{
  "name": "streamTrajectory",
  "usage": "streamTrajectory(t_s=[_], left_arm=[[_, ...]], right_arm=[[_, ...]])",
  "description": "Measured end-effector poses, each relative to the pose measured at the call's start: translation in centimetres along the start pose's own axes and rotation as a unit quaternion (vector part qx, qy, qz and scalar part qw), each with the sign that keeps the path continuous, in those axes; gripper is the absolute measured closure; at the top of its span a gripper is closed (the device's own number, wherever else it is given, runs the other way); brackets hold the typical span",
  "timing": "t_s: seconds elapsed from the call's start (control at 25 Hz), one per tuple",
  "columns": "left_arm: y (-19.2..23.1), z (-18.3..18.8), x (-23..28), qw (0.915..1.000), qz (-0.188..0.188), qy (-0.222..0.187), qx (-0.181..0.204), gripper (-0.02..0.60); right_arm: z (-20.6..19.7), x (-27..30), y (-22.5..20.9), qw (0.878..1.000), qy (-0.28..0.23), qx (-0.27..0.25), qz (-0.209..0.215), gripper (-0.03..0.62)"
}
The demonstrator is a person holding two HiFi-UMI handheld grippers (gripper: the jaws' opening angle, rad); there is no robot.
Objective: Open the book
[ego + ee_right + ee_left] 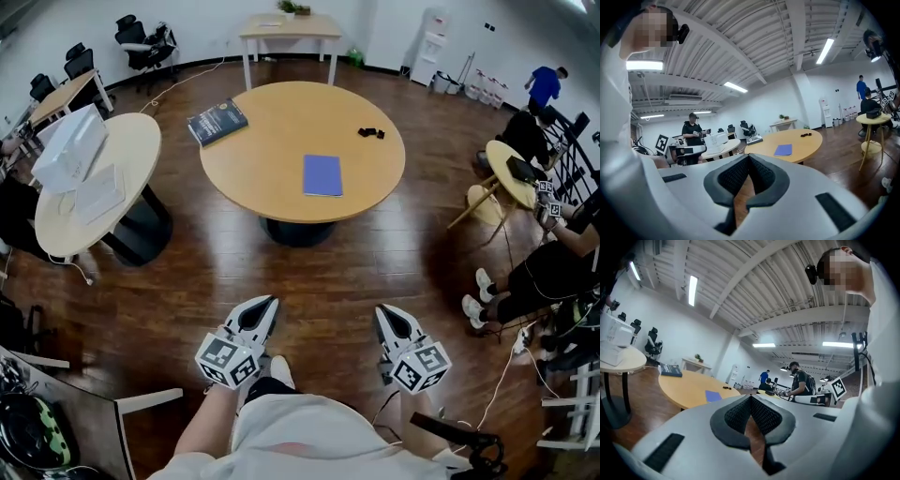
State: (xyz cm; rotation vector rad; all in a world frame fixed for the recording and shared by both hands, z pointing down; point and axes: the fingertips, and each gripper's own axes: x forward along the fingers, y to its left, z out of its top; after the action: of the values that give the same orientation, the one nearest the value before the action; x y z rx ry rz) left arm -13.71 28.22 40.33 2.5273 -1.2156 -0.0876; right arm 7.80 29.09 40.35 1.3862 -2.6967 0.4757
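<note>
Setting: an open office room with a dark wooden plank floor (375, 267), seen from above by the person holding the tools.
Left gripper: the white left gripper (266, 305) with its marker cube is held low and near the person's body. Its black-padded jaws are clenched tip to tip with nothing between them.
Right gripper: the white right gripper (382, 312) sits beside it, well apart from the left one. Its jaws are also pressed together and empty.
Main bench: a round light-wood bench (272, 141) on a dark pedestal stands ahead, well apart from both grippers.
Books: a thin blue book (322, 175) lies closed and flat on the near half of the bench. A thick dark blue book (217, 122), also closed, lies at the far left edge.
Other items on the bench: small black objects (370, 132) sit on the right of the bench, too small to identify.
In between: only a stretch of bare floor separates the grippers from the bench.
To the left: a second round light-wood bench (141, 150) carries white boxes (68, 147).
At the back: a pale rectangular table (291, 28) holds a small green plant (289, 7), with black office chairs (141, 37) to its left.
To the right: a seated person in dark clothes (544, 272) and a small round side table (502, 161).
</note>
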Motion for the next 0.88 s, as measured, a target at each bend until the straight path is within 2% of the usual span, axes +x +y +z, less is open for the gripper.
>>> streamTrajectory(t_s=[0.12, 0.28, 0.6, 0.88], left_arm=[[4.1, 2.2, 1.0, 0.9999, 0.005, -0.009, 0.008, 0.572], [7.8, 3.3, 1.7, 0.9999, -0.001, -0.010, 0.011, 0.572], [10.5, 3.6, 4.0, 0.9999, -0.011, 0.000, 0.000, 0.572], [11.9, 3.1, 7.4, 0.9999, -0.001, 0.011, -0.007, 0.572]], right_arm=[[0.9, 4.1, 0.2, 1.000, 0.002, -0.004, -0.002, 0.597], [1.4, 8.2, 1.2, 1.000, -0.005, -0.009, 0.005, 0.597], [1.9, 12.3, 0.5, 1.000, 0.020, -0.012, 0.002, 0.597], [1.6, 15.4, -2.8, 0.999, 0.026, 0.003, 0.018, 0.597]])
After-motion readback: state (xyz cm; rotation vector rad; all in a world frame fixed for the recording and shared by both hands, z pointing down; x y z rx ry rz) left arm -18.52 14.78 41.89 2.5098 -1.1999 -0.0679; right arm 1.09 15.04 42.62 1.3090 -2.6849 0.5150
